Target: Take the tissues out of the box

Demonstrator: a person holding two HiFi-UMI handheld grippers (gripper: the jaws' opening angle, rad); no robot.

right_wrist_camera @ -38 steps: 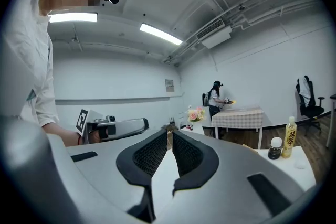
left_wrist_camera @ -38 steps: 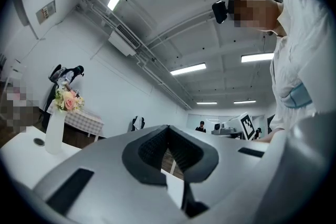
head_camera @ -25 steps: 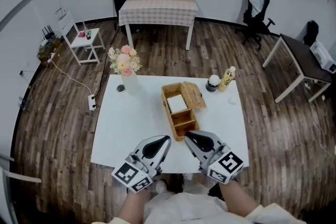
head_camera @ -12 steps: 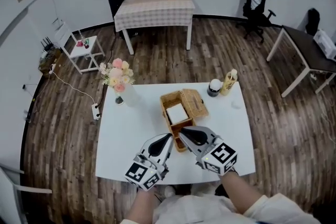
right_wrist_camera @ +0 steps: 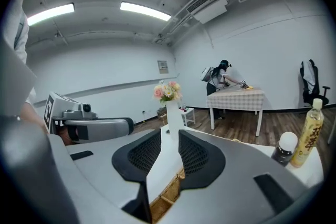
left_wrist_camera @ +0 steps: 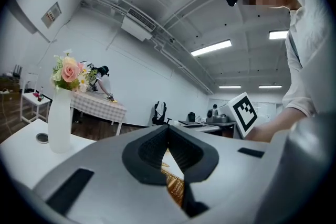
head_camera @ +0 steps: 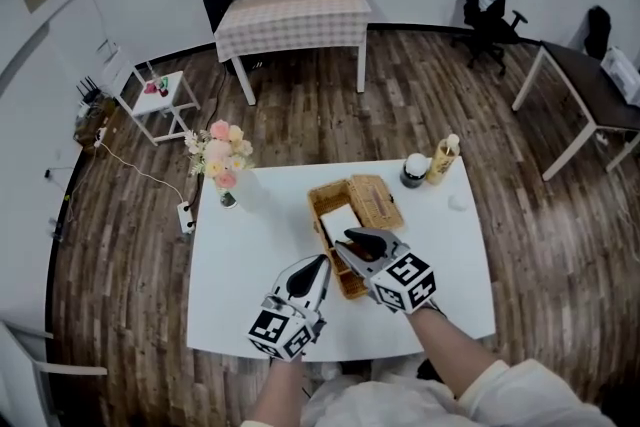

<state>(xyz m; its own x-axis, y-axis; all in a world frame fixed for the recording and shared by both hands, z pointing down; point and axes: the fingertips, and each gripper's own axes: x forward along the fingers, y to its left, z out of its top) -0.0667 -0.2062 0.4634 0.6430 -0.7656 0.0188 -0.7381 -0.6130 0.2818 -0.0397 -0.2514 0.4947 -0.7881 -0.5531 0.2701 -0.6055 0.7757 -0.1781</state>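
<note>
White table carries the wicker box, with the tissues lying inside it. The right gripper hovers over the box's near end, jaws opening slightly (nothing between them). The left gripper sits just beside the box, jaws together and empty.

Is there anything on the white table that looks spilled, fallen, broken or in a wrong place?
Nothing stands out. The wicker box stands with its lid open and tissues inside. The vase and the bottle are upright, and no spill shows on the table.
</note>
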